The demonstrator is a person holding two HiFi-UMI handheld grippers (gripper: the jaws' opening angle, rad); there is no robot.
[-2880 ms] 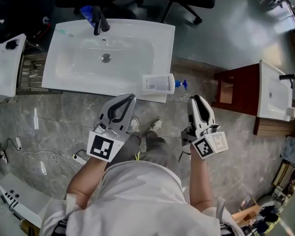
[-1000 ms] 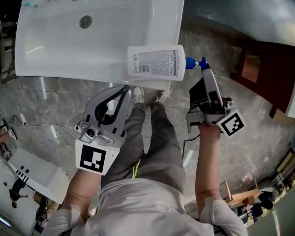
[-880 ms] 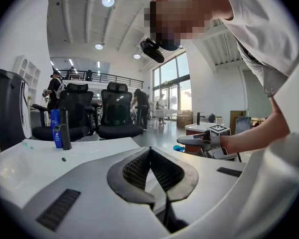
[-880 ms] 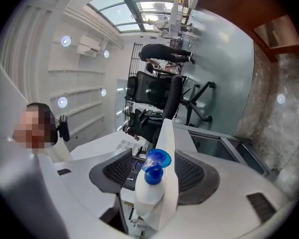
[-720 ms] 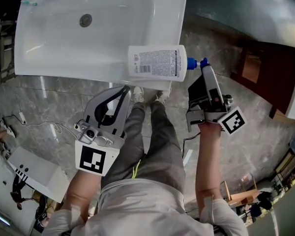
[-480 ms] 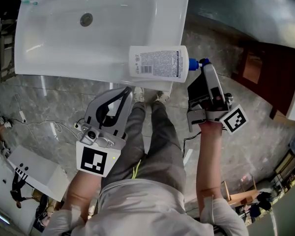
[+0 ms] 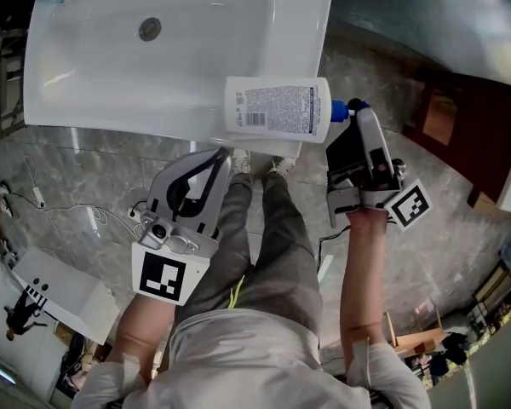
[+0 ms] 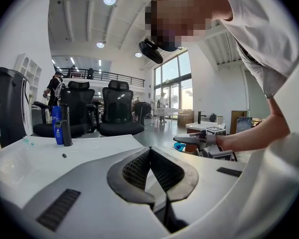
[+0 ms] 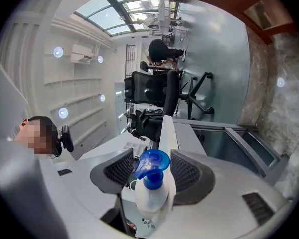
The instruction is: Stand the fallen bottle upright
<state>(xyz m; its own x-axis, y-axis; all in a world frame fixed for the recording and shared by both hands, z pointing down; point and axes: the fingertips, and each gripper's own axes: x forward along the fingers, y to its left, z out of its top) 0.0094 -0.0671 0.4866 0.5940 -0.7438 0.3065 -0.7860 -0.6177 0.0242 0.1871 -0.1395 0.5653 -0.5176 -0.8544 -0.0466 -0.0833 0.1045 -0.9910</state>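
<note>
The white bottle [image 7: 277,109] with a printed label lies on its side on the front right corner of the white sink [image 7: 111,83], its blue pump [image 7: 341,109] pointing right past the rim. My right gripper [image 7: 359,113] is open, turned on edge, its jaws on either side of the blue pump [image 9: 152,164] with small gaps showing; the white bottle [image 9: 150,199] body lies beyond. My left gripper [image 7: 221,156] hangs below the sink's front edge, shut on nothing, left of the bottle. The left gripper [image 8: 149,152] view shows its tips touching.
A black faucet [image 8: 67,126] and a blue bottle [image 8: 57,126] stand at the sink's far side, with a drain [image 7: 150,29] in the basin. A brown cabinet [image 7: 460,118] stands to the right. Office chairs [image 8: 114,111] lie beyond. My legs and shoes are below the sink.
The right gripper has crept forward until its jaws straddle the blue pump. The left gripper has stayed where it was, shut. The bottle has not moved on the sink.
</note>
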